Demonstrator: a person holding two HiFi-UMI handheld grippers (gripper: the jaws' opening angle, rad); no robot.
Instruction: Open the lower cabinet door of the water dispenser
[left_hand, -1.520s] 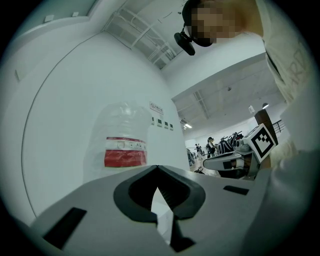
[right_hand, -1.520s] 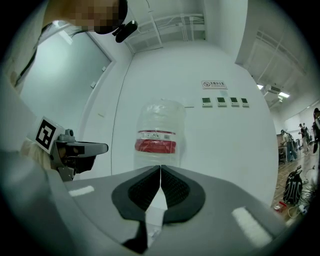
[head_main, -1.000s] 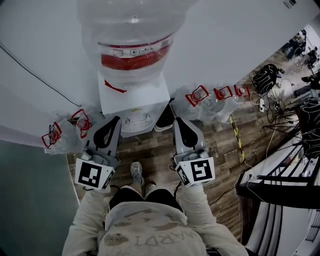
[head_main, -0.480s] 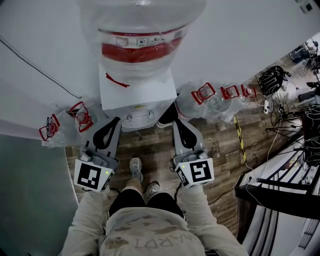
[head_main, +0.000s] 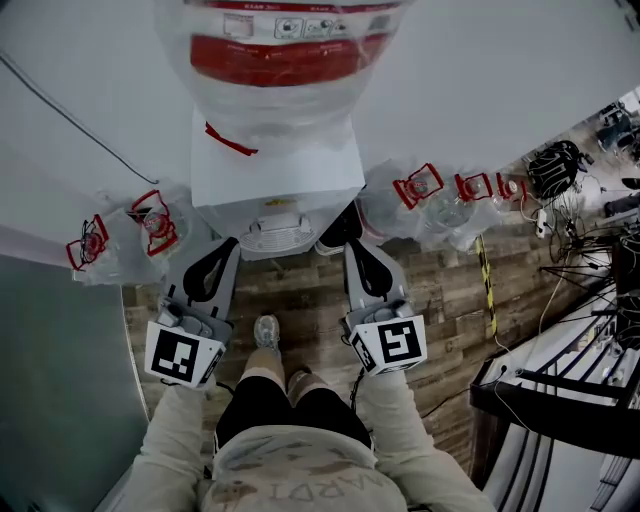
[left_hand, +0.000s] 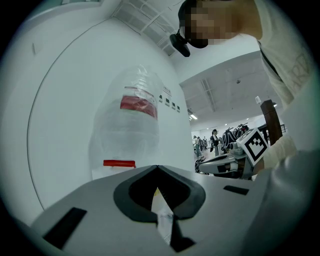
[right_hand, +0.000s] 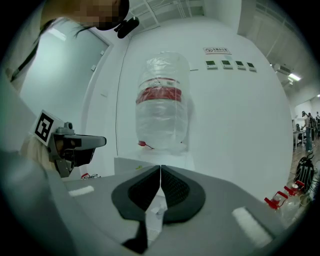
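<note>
Looking steeply down from the head view, I have the plain white wall (head_main: 480, 80) filling the frame from 9 to 2 o'clock and the brown wood-plank floor (head_main: 440, 290) spreading below it toward 4 o'clock. At 12 o'clock stands the white box-shaped water dispenser (head_main: 275, 170), topped by a large clear plastic bottle with a red band (head_main: 285, 50). I only see the dispenser's top and upper front from here; its lower cabinet door sits beneath that, and no view shows me its face. Plastic-wrapped spare bottles with red handles lie on the floor at 9 o'clock (head_main: 120, 240) and at 2 o'clock (head_main: 440, 205), either side of the dispenser.

My left gripper (head_main: 230, 240) points toward the dispenser's front at 11 o'clock, near it; its jaws meet at the tips with nothing held between them. My right gripper (head_main: 353, 243) points the same way at 1 o'clock, jaws pressed together and likewise empty. Between the two tips sits the pale ribbed drip tray (head_main: 275, 237). A grey shoe (head_main: 266, 332) shows at 6 o'clock.
</note>
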